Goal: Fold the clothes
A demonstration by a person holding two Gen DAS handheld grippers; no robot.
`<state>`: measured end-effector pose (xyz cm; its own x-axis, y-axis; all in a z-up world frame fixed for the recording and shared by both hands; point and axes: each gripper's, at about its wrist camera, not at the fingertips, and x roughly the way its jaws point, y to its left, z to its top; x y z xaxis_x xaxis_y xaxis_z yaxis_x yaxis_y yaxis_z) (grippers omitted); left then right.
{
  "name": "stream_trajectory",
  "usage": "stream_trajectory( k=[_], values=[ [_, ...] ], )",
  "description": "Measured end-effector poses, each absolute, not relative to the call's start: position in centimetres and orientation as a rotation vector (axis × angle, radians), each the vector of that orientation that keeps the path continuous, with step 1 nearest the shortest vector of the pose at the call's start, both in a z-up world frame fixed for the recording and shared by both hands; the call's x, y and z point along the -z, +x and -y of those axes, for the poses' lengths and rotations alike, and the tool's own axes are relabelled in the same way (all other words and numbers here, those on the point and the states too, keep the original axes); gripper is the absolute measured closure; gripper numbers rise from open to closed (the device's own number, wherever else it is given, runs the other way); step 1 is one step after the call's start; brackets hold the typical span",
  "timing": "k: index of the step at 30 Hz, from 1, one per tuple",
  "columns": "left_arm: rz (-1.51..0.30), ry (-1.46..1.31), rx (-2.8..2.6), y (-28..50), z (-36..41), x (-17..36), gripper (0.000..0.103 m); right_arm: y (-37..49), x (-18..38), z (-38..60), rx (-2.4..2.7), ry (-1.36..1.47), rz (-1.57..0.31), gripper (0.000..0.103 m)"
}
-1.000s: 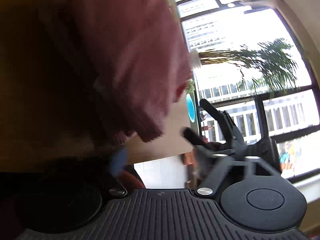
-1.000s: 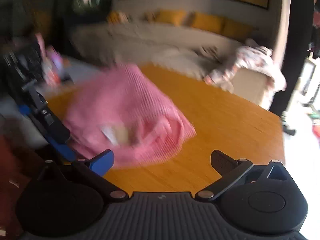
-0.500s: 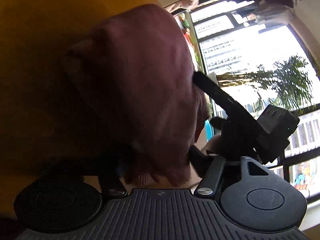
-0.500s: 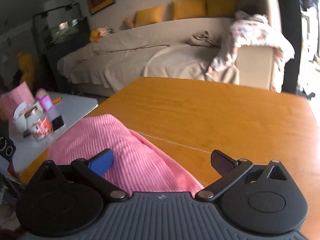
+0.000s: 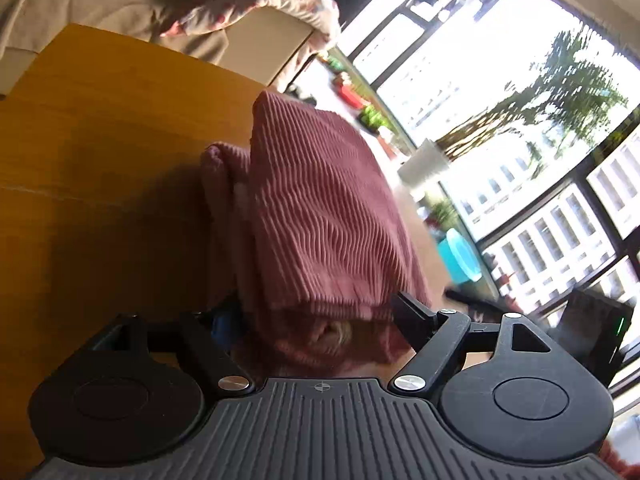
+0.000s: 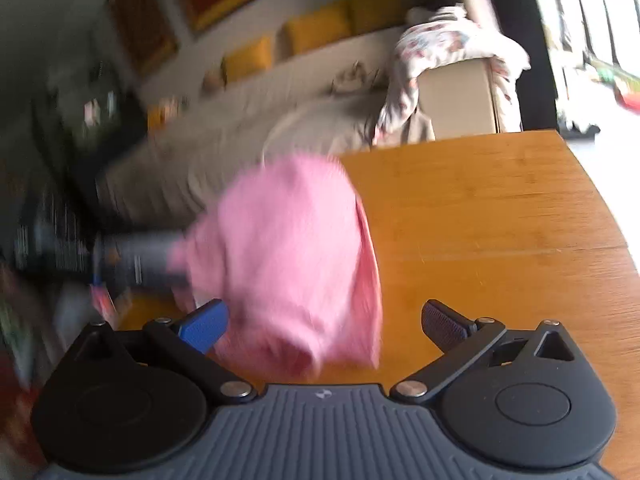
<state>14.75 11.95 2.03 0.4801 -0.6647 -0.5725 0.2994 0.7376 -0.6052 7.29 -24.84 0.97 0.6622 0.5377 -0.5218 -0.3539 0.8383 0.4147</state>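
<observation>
A pink ribbed garment (image 5: 320, 208), folded into a thick bundle, sits between the fingers of my left gripper (image 5: 320, 320), which is shut on its near edge. It hangs just above the wooden table (image 5: 100, 160). The right wrist view is blurred and shows the same garment (image 6: 288, 248) bulging above the table (image 6: 500, 220) near its left edge. The left gripper (image 6: 132, 256) reaches into it from the left. My right gripper (image 6: 324, 324) is open just in front of the bundle, with nothing between its fingers.
A beige sofa (image 6: 320, 120) with yellow cushions stands beyond the table, with a floral blanket (image 6: 448, 40) over its arm. Large windows (image 5: 520, 120), potted plants and a blue tub (image 5: 460, 256) lie past the table's right edge.
My left gripper swung the garment down from in front of the window to just over the table. In the right wrist view the bundle rose from low left to the centre. The right gripper stayed open.
</observation>
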Motion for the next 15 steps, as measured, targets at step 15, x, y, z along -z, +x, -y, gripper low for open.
stream_trajectory(
  k=[15],
  values=[
    [-0.885, -0.340, 0.568, 20.7, -9.6, -0.1, 0.044, 17.7, 3.1, 19.7, -0.621, 0.449, -0.833, 0.006]
  ],
)
